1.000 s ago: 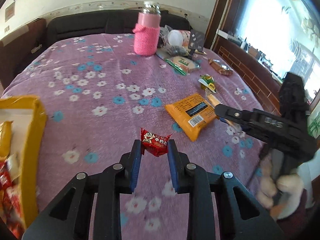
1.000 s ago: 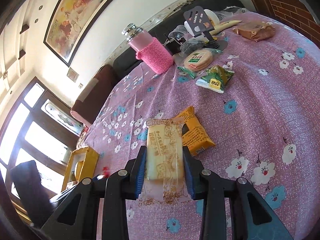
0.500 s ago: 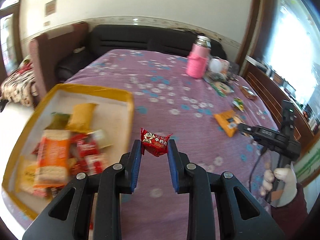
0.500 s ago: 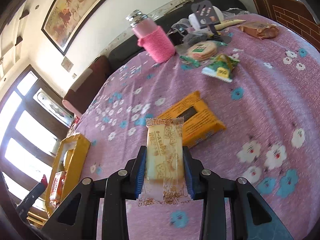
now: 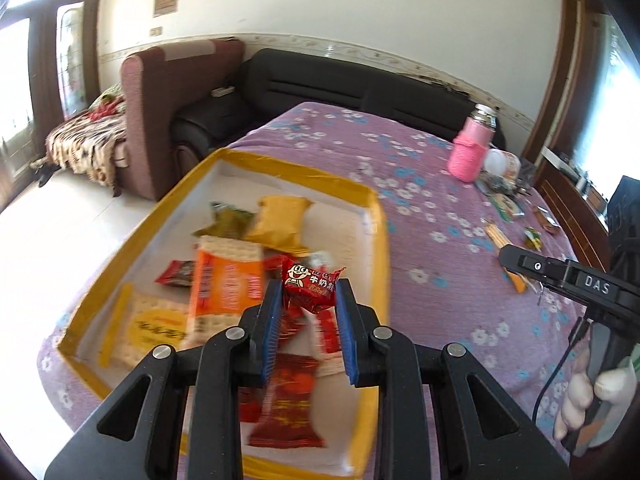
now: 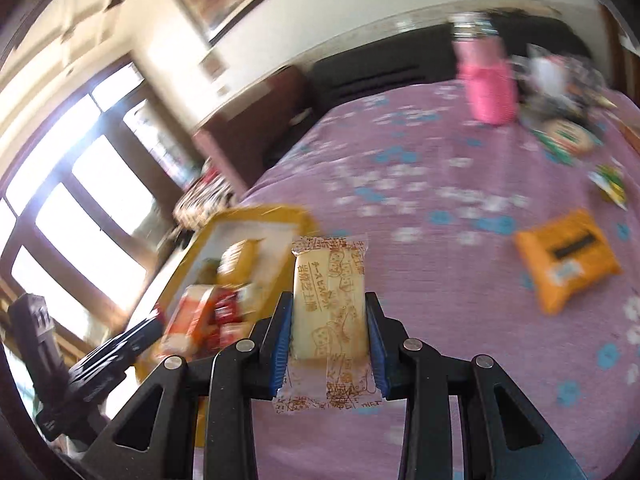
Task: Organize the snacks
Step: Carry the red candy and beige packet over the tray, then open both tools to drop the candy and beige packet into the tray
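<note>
The left gripper (image 5: 308, 312) has carried its red candy (image 5: 310, 289) from over the bare tabletop (image 5: 440, 208) to above the yellow tray (image 5: 376, 216). The right gripper (image 6: 328, 340) has swung its biscuit pack (image 6: 329, 304) toward the tray's near edge.

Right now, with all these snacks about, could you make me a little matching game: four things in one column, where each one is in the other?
Things:
1. small red candy packet
2. pale biscuit packet
3. orange packet
4. pink bottle

Places:
A. lying flat on the purple cloth
B. clamped in the right gripper
C. standing upright at the far side of the table
D. clamped in the left gripper, over the yellow tray

Pairs: 1-D, 2-B, 3-A, 4-C
</note>
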A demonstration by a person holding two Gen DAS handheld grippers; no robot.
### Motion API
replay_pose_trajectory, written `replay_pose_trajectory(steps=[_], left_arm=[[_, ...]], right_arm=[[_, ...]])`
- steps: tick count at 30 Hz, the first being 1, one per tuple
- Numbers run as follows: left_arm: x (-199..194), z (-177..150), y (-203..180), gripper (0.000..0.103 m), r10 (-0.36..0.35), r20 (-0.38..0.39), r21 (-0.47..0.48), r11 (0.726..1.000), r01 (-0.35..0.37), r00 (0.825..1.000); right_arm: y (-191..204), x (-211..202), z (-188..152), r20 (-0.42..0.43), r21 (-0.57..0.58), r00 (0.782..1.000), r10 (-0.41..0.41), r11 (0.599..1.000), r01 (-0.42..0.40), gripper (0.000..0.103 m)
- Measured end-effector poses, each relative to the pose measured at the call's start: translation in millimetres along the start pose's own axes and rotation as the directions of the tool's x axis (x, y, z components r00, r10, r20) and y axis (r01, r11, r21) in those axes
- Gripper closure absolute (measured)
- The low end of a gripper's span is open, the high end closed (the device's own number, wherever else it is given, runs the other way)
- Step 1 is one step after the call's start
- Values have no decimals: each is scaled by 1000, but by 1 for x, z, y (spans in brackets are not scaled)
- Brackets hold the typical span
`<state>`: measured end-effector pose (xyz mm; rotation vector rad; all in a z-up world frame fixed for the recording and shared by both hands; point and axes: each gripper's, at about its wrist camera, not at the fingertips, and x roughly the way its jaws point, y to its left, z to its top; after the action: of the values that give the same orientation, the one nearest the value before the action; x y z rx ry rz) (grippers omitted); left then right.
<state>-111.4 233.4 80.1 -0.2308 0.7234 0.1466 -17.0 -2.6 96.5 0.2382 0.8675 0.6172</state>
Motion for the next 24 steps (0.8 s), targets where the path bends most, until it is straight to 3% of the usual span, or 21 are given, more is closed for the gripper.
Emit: replay_pose_trajectory(steps=[7, 15, 17, 20, 24], left_arm=[[11, -2, 35, 79, 31, -25, -47, 998, -32, 999], [24, -6, 68, 79, 28, -50, -109, 993, -34, 998], [27, -5, 72, 76, 17, -51, -122, 992, -23, 999], [28, -5, 77, 63, 0, -53, -146, 989, -8, 999], [27, -5, 80, 49, -12, -47, -165, 986, 4, 999]], right_arm=[[77, 63, -7, -127, -100, 990, 56, 993, -69, 69], [109, 125, -4, -185, -168, 982, -28, 986, -4, 69], [108, 137, -2, -194, -162, 980, -52, 987, 20, 69], [105, 148, -1, -193, -150, 978, -74, 988, 45, 65], [105, 149, 0, -181, -135, 982, -53, 990, 29, 61]])
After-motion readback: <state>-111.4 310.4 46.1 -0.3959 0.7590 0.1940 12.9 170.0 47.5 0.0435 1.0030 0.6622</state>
